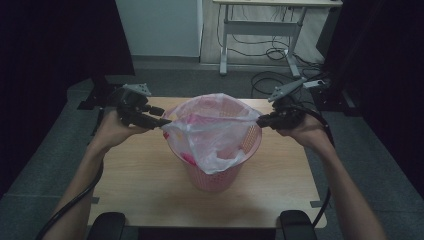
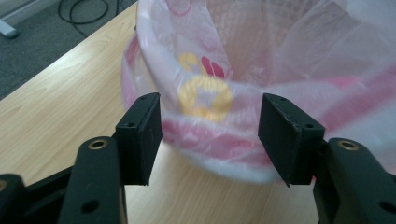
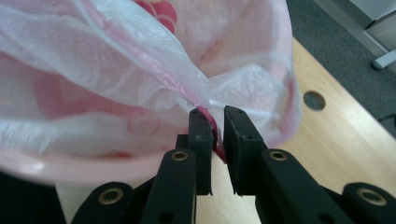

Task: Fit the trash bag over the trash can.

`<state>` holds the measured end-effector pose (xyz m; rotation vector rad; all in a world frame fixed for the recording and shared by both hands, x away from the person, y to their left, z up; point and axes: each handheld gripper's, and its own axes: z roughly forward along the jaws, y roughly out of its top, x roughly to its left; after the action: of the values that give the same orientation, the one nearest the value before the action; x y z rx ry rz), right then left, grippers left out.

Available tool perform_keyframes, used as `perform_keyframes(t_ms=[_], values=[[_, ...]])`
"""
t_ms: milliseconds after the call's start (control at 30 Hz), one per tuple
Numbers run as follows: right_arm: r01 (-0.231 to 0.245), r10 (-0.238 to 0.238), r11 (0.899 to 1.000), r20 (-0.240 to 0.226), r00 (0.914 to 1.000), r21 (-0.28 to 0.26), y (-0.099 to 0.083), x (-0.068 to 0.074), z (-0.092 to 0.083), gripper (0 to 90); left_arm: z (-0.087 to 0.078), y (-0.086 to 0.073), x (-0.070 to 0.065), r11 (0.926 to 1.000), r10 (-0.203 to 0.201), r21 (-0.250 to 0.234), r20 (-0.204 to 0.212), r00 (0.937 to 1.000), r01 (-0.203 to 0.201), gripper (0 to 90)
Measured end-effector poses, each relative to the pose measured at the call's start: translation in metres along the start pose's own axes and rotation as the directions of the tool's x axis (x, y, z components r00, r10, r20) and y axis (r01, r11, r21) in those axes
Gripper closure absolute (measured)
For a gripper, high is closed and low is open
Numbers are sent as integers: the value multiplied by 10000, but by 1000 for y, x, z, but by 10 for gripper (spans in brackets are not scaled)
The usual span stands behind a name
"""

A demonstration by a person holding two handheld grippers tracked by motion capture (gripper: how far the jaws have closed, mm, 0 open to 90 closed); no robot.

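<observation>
Plastic bag [image 1: 215, 132] in pink basket [image 1: 220, 177]: right gripper [image 1: 260, 121] fingers pinching its edge, left gripper [image 1: 166, 121] fingers spread, film may tear if overstretched.

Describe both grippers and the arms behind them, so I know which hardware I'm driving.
Both are black. The left gripper has two flat rectangular pads on arms with brass-ringed holes. The right gripper is built the same. Each carries a grey three-cornered plate on top and trails a black cable. The forearms are bare, with no sleeves in view.
</observation>
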<state>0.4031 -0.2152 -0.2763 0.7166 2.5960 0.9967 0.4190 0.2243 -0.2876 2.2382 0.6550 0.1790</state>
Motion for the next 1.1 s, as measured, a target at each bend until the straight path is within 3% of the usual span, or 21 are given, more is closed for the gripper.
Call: perform_keyframes(t_ms=[167, 433, 500, 567, 633, 800, 933, 1033, 1100], values=[[-346, 346, 9992, 9, 9994, 219, -25, 0, -2, 805, -2, -16, -3, 9996, 24, -286, 175, 9998, -19, 418], [-1010, 1032, 9929, -328, 9941, 624, -54, -6, 18, 806, 7, -43, -2, 9987, -137, -481, 397, 9991, 156, 431], [-1085, 1105, 9926, -332, 9933, 549, -55, -6, 18, 709, 7, -44, -3, 9993, 67, -356, 213, 9997, -60, 400], [-1184, 1187, 9926, -74, 9929, 279, -52, -7, 11, 559, 1, -41, -2, 9987, 156, -490, 184, 9997, -147, 362], [-1153, 1153, 9933, -107, 9933, 41, -46, -8, 0, 453, -8, -35, -3, 9972, 271, -702, 200, 9994, -256, 324], [-364, 359, 9988, -140, 9993, -323, -27, -1, -24, 329, -28, -17, -12, 9939, 790, -781, 172, 9967, -774, 263], [19, -44, 9985, -452, 9990, -548, -9, 8, -26, 315, -33, -4, -21, 9894, 1177, -922, 549, 9915, -1123, 221], [254, -309, 9977, -880, 9956, -634, 6, 15, -13, 315, -23, 1, -27, 9887, 1349, -786, 917, 9866, -1279, 205], [381, -429, 9982, -1096, 9930, -459, 14, 20, 1, 398, -14, 1, -29, 9884, 1486, -448, 911, 9847, -1450, 223]])
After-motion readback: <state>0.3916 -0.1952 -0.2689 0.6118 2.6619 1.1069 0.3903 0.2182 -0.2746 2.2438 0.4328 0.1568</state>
